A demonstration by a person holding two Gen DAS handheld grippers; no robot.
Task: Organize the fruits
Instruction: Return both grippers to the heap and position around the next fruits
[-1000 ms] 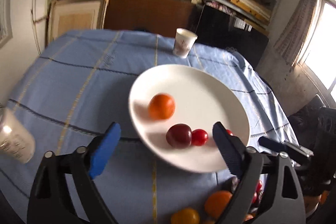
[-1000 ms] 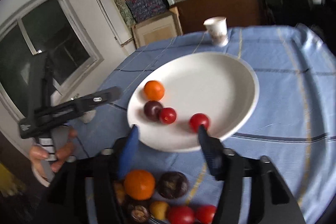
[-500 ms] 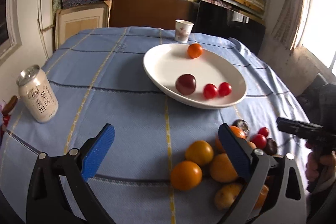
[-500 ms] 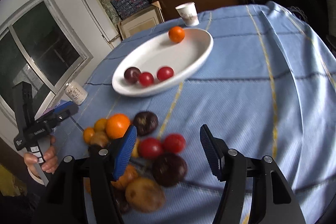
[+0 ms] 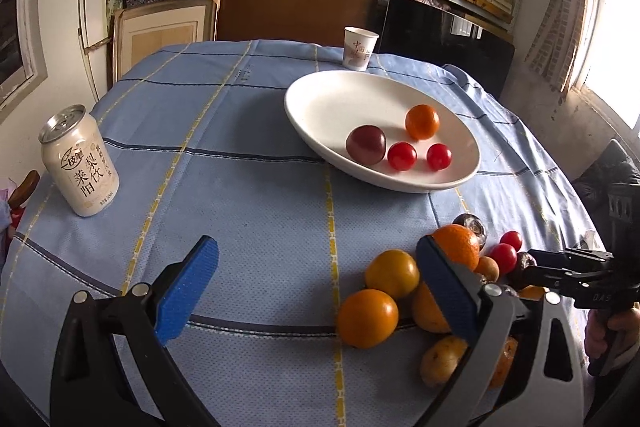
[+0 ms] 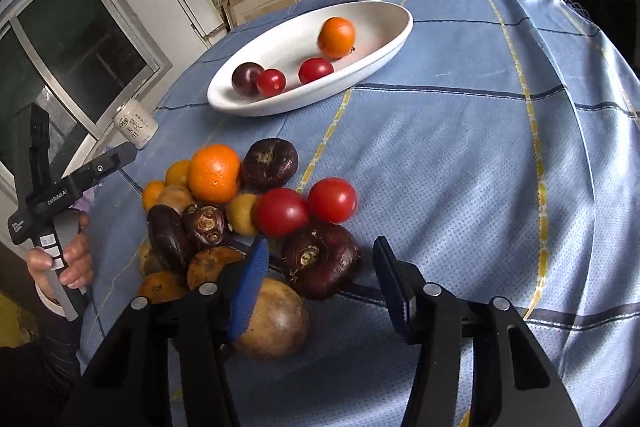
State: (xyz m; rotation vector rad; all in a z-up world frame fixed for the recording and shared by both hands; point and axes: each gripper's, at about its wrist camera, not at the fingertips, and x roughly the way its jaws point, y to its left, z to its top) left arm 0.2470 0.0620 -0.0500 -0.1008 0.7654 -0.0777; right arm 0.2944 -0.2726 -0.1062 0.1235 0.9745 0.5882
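Note:
A white plate holds an orange fruit, a dark plum and two small red tomatoes. A pile of fruit lies on the blue cloth near me: oranges, red tomatoes, dark round fruits and a brown one. My left gripper is open and empty, low over the cloth left of the pile. My right gripper is open, its jaws either side of a dark fruit at the pile's near edge.
A drink can stands at the table's left. A paper cup stands behind the plate. Shelves of books and a dark cabinet are behind the table. The table edge drops off at the right.
Both grippers have pulled back from the plate toward the fruit pile. The orange fruit on the plate has rolled. The right gripper has come down close over the pile.

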